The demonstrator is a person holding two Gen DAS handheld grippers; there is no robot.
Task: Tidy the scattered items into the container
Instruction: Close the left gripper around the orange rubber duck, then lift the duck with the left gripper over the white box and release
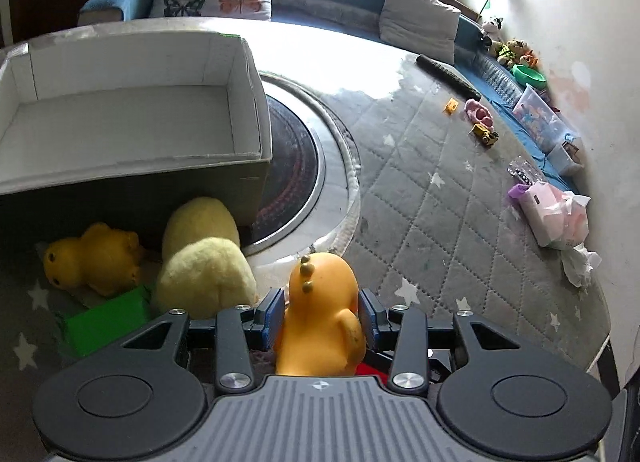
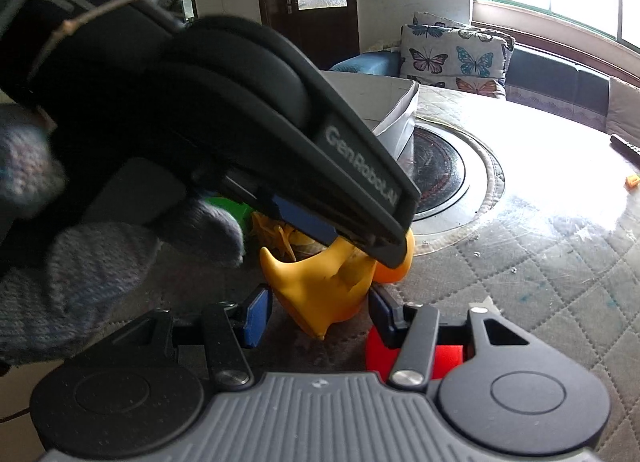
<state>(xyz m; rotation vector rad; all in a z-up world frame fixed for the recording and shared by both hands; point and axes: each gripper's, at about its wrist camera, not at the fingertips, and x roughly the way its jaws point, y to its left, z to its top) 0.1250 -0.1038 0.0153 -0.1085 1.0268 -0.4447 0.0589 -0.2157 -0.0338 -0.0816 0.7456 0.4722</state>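
Orange dinosaur toy point(image 1: 320, 310): it sits on the grey quilted table point(image 1: 440, 222), close in front of both grippers and not yet in the box.
Left gripper point(image 1: 322, 302): its jaws stand on each side of the toy's body, very close. I cannot tell if they squeeze it.
Right gripper point(image 2: 318, 302): its jaws are apart. The toy's pointy tail lies between them, and they do not touch it.
Gloved hand point(image 2: 60, 262): it holds the left gripper over the toy's head.
How the toy feels: it looks like smooth rubber, so probably light, a bit squishy and a bit slippery.
Where to hold it: the fat round middle looks best. The tail is thin and could slip out.
Red block point(image 2: 376, 350): it lies just under the right gripper.
Green block point(image 1: 108, 322): it lies to the left, beside a soft yellow plush point(image 1: 204, 262).
Yellow duck toy point(image 1: 92, 258): it lies next to the plush, by the box wall.
White box point(image 1: 256, 102): it stands behind these toys with nothing inside.
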